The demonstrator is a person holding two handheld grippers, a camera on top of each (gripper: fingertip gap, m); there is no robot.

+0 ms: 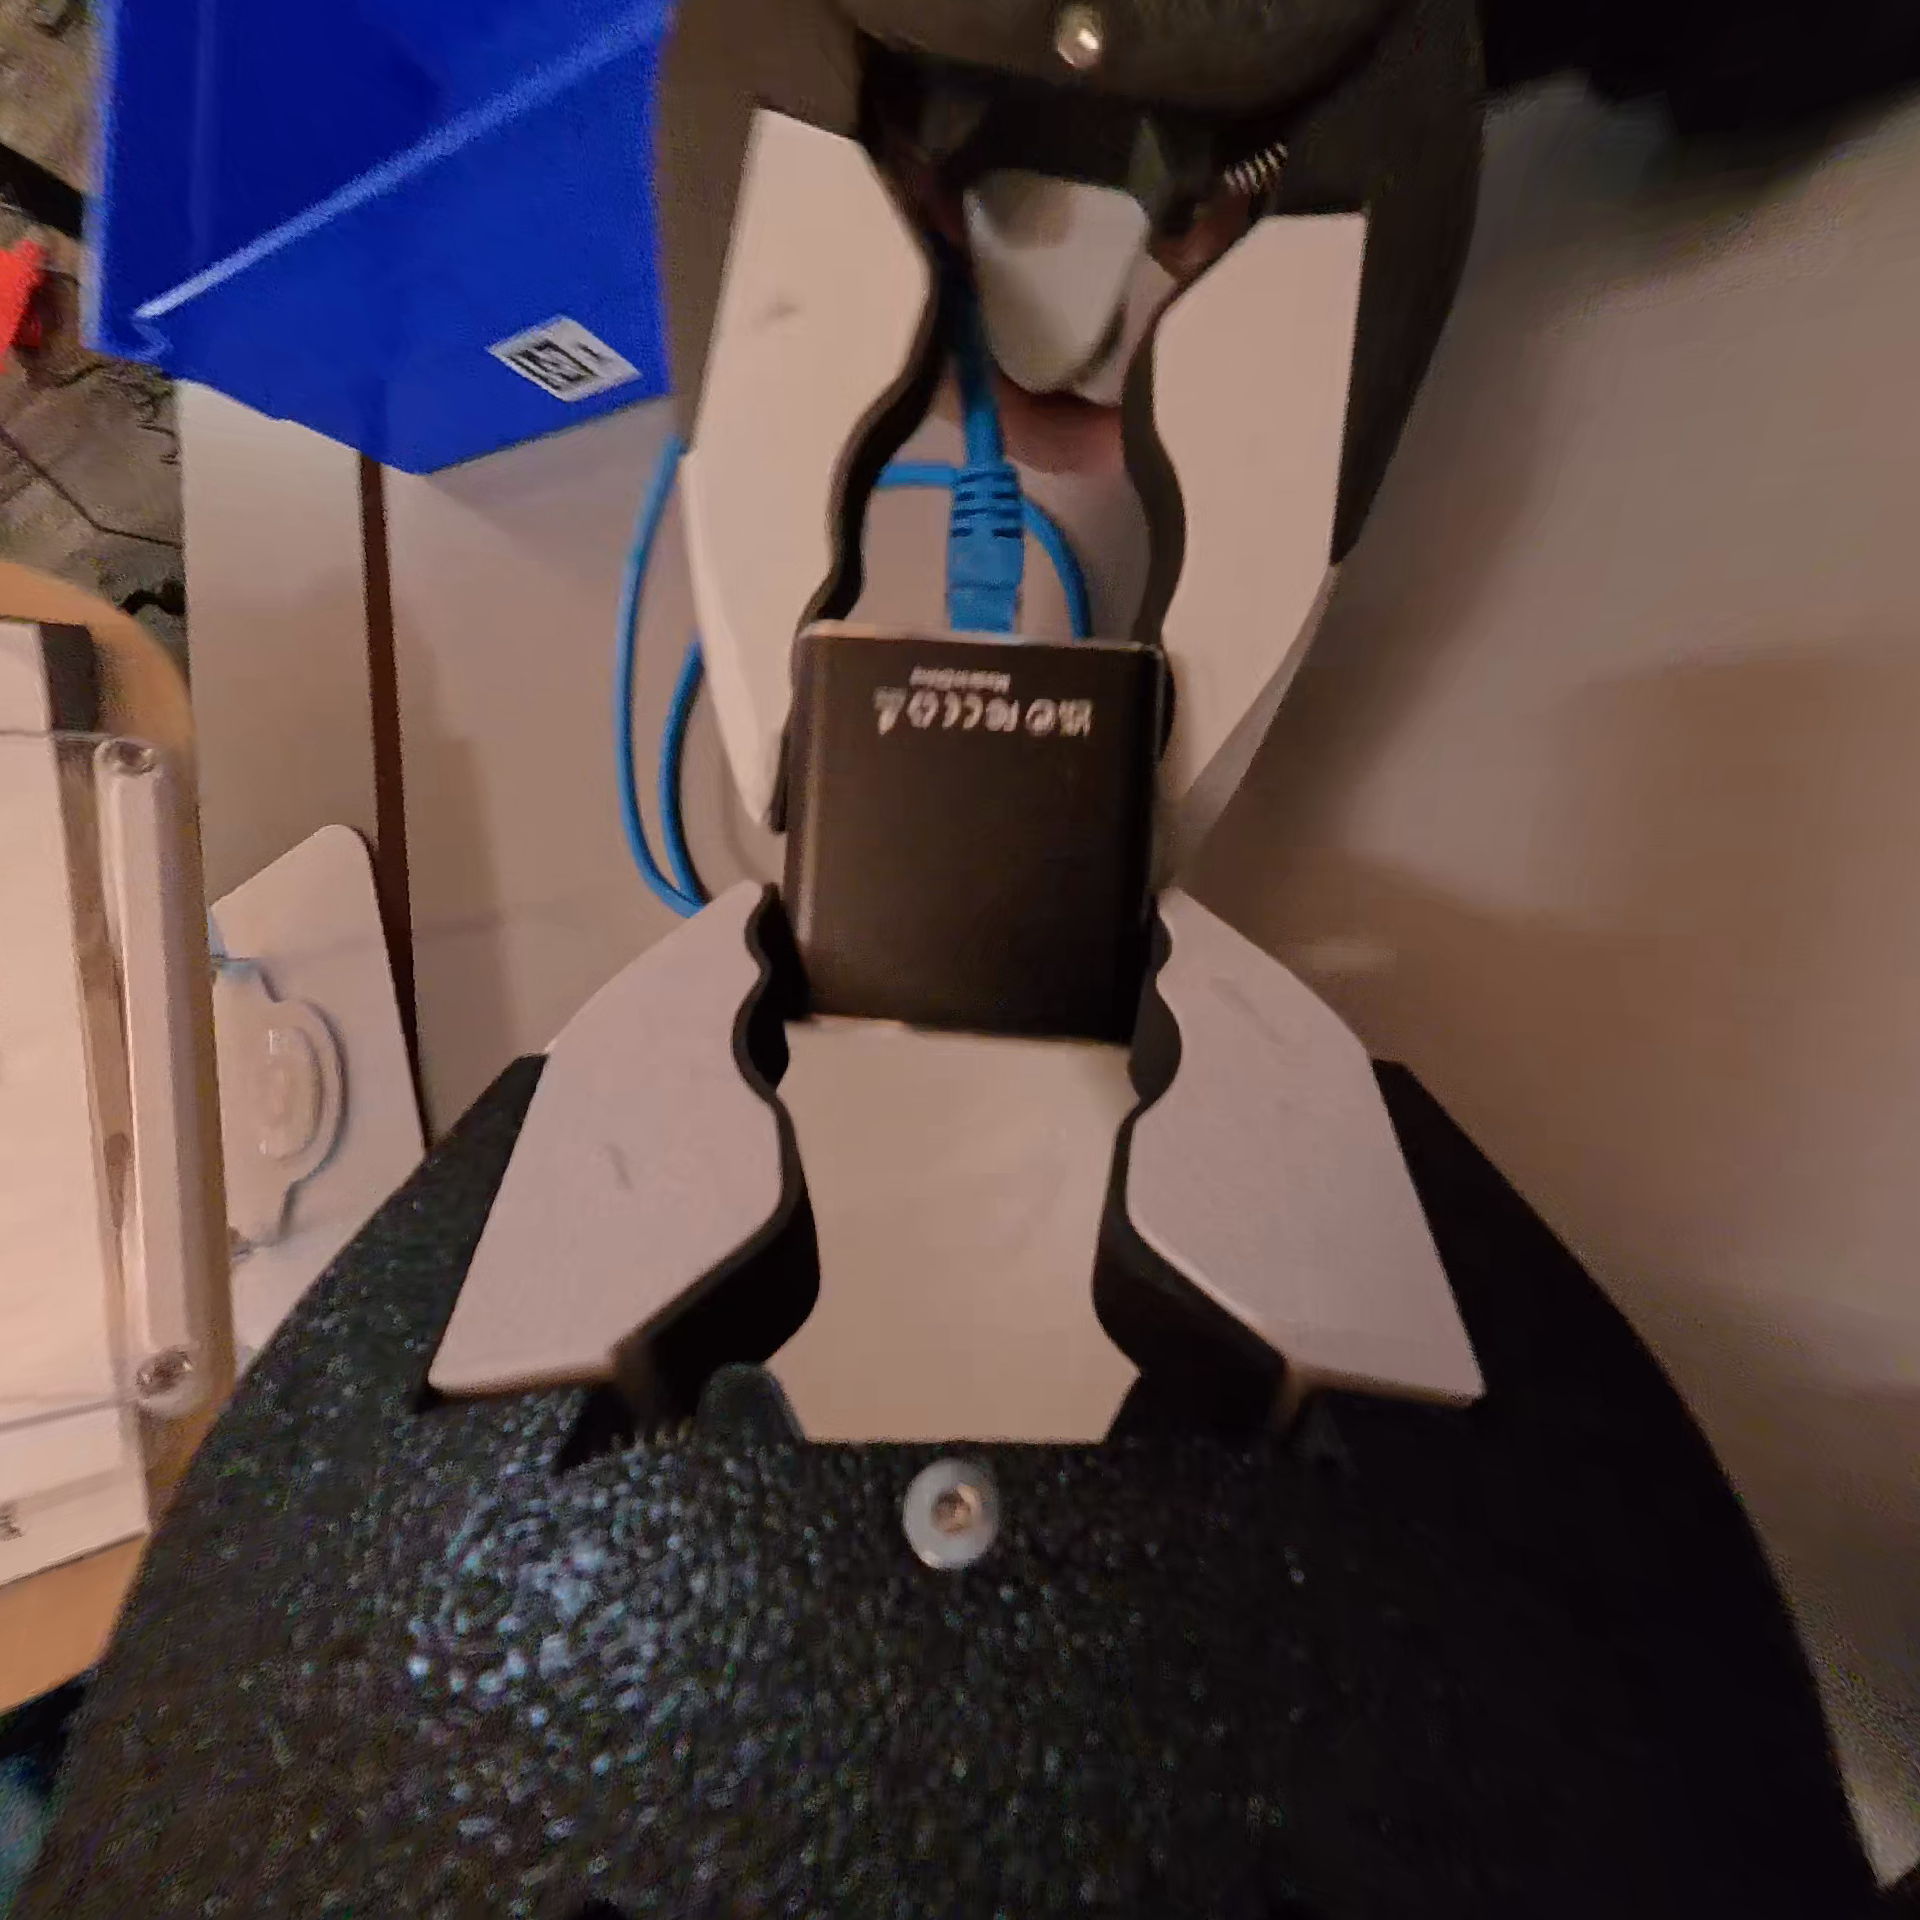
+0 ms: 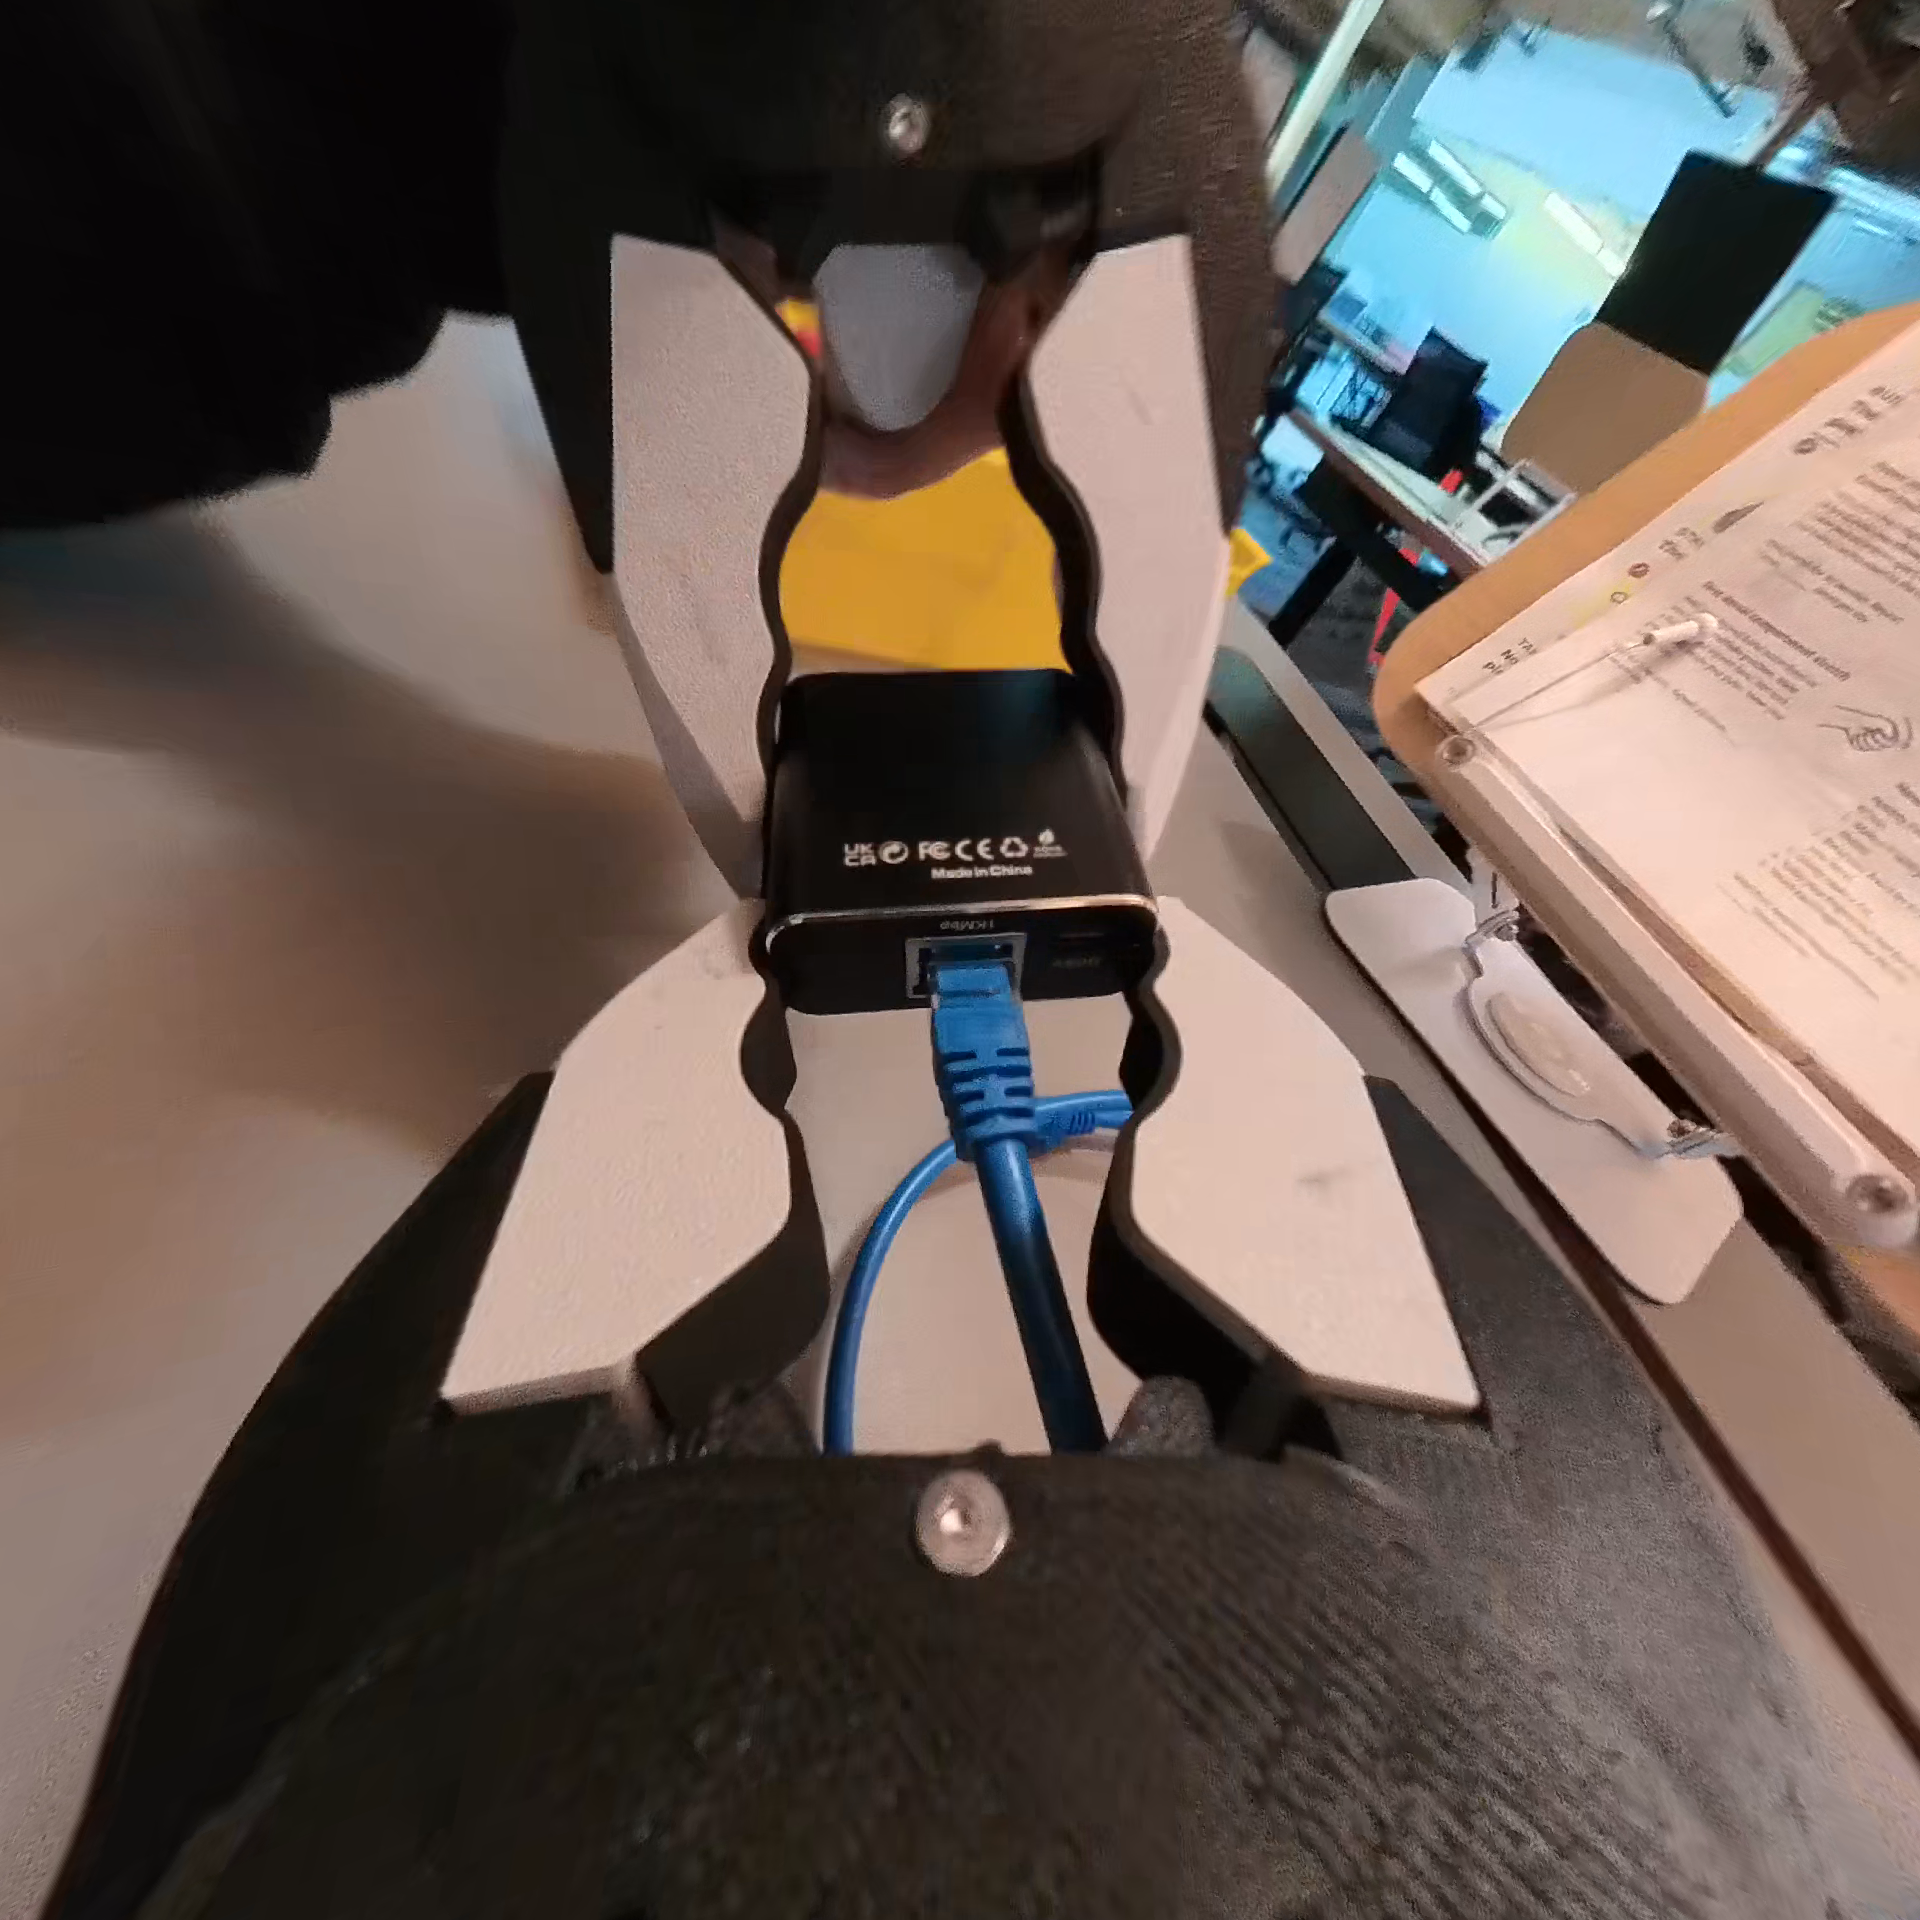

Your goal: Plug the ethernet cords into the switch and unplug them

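I've got the white table (image 2: 260,935) under both grippers, clipboard with papers (image 2: 1704,748) off to one side, blue bin (image 1: 384,229) at the far end in the left wrist view.

Step in hand, my read: one cord is plugged in and I'm either just seated it or about to unplug it. Can't tell which.

The switch (image 2: 951,821), a small black box, sits mid-table, pinched from both ends. My left gripper (image 1: 971,935) is partly closed, its fingertips pressed on both sides of the switch's near end, so it's grasping the box. My right gripper (image 2: 956,935) is likewise partly closed, tips against the sides of the port end; looks like a grasp, not on the cord itself.

The blue ethernet cord (image 2: 1018,1247) runs between the right fingers, its plug (image 2: 977,1049) sitting in the port, w/ slack looped underneath.

Next move, I'd guess: left keeps the box fixed, right lets go, re-grips the plug boot, presses the latch tab & pulls straight back.
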